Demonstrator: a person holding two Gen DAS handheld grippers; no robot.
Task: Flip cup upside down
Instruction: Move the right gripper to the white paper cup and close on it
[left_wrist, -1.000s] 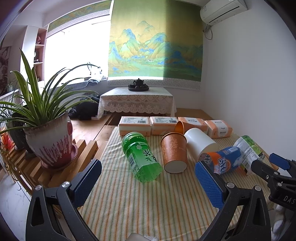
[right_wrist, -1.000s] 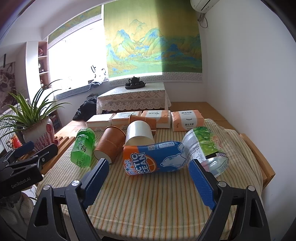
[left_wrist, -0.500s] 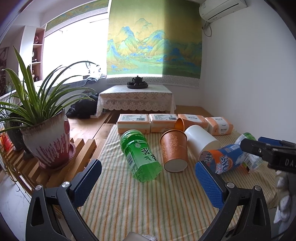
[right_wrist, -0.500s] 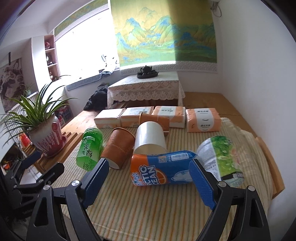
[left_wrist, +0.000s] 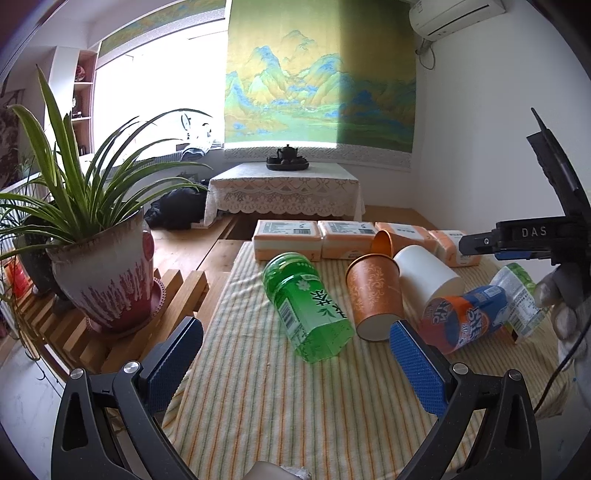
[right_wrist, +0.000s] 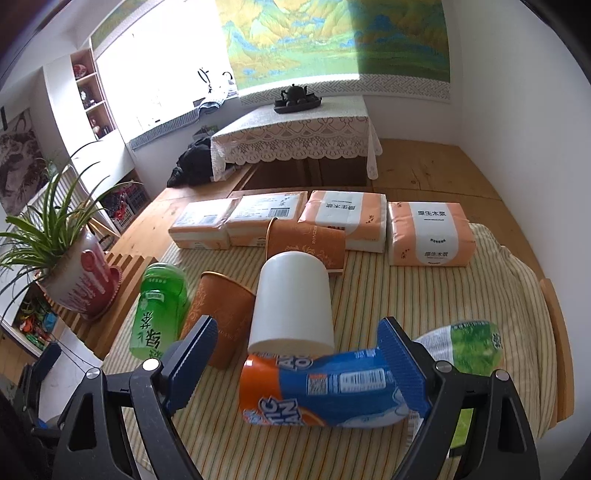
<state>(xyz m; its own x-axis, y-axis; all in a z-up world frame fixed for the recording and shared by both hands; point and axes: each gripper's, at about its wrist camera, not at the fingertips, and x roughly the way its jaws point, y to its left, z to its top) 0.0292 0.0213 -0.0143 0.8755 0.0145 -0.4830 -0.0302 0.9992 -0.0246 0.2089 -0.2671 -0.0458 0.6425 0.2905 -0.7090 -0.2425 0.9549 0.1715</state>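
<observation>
Three paper cups (right_wrist: 291, 302) toppled on striped cloth (right_wrist: 369, 295).

Cloth, paper and glossy plastic under your grippers

You are over a matt striped woven tablecloth (right_wrist: 424, 295), slightly rumpled, with bare wood (left_wrist: 221, 258) beside it. The white cup (right_wrist: 291, 302) looks like smooth matt paper; the brown patterned cup (left_wrist: 373, 291) like printed paper. The green bottle (left_wrist: 306, 306) and orange-and-blue bottle (right_wrist: 325, 391) are glossy plastic. Your finger pads (left_wrist: 417, 373) show a rough blue texture on matt black plastic. The plant pot (left_wrist: 107, 273) is glazed ceramic.
</observation>
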